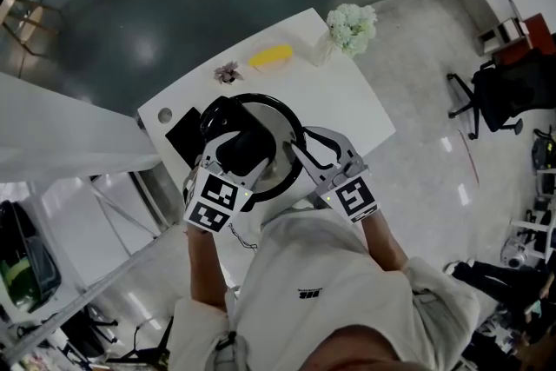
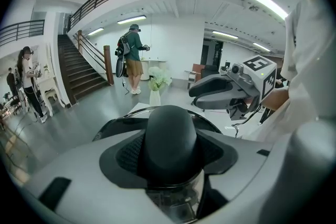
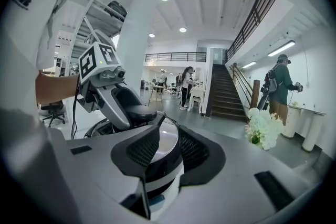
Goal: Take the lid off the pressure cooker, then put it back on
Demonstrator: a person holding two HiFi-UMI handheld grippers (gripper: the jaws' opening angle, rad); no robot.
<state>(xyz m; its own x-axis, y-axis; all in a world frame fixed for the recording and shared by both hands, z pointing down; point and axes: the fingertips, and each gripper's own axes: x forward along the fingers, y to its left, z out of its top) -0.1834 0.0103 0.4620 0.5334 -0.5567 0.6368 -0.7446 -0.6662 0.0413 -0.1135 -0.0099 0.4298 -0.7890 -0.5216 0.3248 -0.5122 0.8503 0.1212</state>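
The pressure cooker stands on the white table (image 1: 347, 100), its steel lid (image 1: 280, 119) ringed in black. A thick black handle (image 1: 243, 148) crosses the lid's near side. My left gripper (image 1: 229, 150) is shut on that handle; in the left gripper view the rounded black handle (image 2: 170, 134) fills the gap, both pads pressed against it. My right gripper (image 1: 306, 154) is at the lid's right edge. In the right gripper view its pads hug the steel lid (image 3: 165, 144) and its dark rim, with the left gripper (image 3: 123, 105) just behind. The pot body is mostly hidden.
White flowers in a vase (image 1: 352, 26), a yellow object (image 1: 271, 56) and a small dried sprig (image 1: 228, 72) sit at the table's far side. A black pad (image 1: 184, 135) lies left of the cooker. An office chair (image 1: 495, 96) stands to the right, and a person (image 2: 134, 55) stands far off.
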